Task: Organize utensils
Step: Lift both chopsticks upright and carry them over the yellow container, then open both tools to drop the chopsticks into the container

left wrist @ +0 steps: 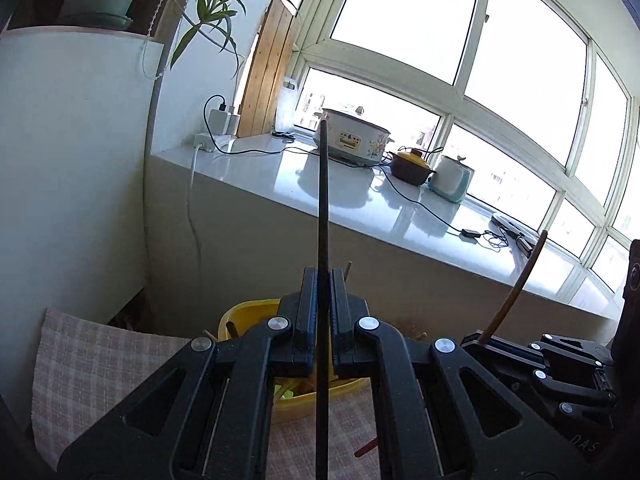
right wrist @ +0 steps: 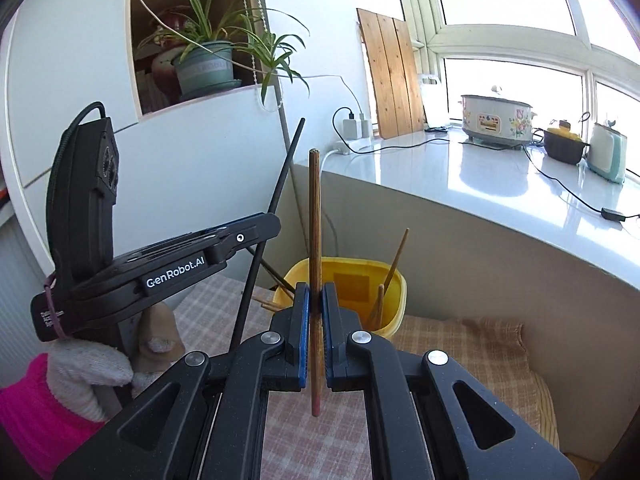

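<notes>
Gripping one black chopstick (left wrist: 322, 208), your left gripper (left wrist: 322, 280) was clamped; your right gripper (right wrist: 316, 300) clamped one brown chopstick (right wrist: 315, 240). One yellow bin (right wrist: 394, 312); casing read "GenRobot.AI".

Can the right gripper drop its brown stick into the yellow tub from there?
Probably yes. The right gripper is shut on the brown chopstick, and the yellow tub stands open just ahead. A few sticks lean inside, but most of the opening looks free.
</notes>
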Available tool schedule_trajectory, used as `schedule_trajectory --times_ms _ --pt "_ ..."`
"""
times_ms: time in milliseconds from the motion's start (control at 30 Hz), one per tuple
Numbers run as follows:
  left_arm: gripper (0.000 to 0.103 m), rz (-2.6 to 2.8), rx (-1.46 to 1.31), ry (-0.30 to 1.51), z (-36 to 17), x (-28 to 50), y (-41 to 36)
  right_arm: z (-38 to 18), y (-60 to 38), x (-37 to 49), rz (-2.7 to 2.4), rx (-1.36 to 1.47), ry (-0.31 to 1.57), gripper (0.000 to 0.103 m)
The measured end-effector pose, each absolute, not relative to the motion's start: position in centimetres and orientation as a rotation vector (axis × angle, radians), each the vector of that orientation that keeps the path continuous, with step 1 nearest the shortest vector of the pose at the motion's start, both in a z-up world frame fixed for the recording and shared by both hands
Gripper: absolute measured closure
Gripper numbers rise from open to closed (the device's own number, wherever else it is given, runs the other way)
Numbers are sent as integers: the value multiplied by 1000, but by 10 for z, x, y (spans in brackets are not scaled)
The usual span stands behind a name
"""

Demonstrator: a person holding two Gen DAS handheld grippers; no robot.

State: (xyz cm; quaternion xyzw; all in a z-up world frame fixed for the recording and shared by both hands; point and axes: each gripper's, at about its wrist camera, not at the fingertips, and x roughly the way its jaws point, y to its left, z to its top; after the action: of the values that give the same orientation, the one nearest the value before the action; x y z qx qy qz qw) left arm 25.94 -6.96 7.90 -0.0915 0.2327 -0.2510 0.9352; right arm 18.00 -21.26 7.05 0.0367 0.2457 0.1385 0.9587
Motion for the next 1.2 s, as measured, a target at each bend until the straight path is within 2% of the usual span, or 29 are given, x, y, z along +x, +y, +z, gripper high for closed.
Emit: schedule_trajectory --times_ms 500,1200 --pt "100 -453 -222 336 85 304 -80 110 -220 228 225 86 404 99" --pt "100 -421 -131 341 64 298 -97 69 -233 259 178 82 519 99"
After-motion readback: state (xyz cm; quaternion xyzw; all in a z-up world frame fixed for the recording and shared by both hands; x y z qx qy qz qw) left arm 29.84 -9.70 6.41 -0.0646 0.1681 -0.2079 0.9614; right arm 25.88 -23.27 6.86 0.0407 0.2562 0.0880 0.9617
